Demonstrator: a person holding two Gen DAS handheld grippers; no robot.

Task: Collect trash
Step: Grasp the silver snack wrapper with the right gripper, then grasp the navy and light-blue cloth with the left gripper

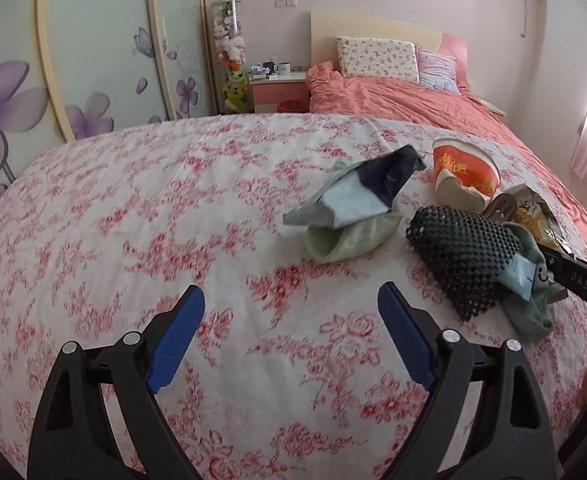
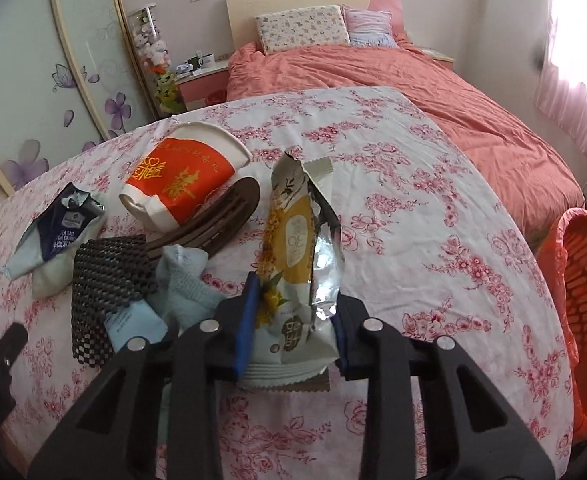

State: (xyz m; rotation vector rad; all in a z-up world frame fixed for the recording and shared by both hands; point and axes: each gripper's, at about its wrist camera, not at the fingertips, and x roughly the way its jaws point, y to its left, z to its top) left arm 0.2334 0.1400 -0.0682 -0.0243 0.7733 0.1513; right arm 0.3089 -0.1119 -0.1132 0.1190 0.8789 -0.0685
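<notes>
Cloth, paper, foil and plastic in front of you.
Your floral tablecloth (image 2: 433,184) is matt, creased cotton-like cloth. The torn snack wrapper (image 2: 293,248) is glossy film with crinkled silver foil inside. The red cup (image 2: 181,176) looks like smooth printed paper, crushed at its base. The black mesh mat (image 1: 461,256) is matt, bumpy foam-like plastic. The orange basket (image 2: 585,280) is smooth plastic under thin shiny film.

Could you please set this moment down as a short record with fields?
surface: floral cloth
right gripper: closed on the yellow snack wrapper
left gripper: open, empty, over bare cloth
other trash: crushed red paper cup, dark blue cracker wrapper
non-trash: black mesh mat, brown hair clip
bin: orange basket, right of the cloth
</notes>
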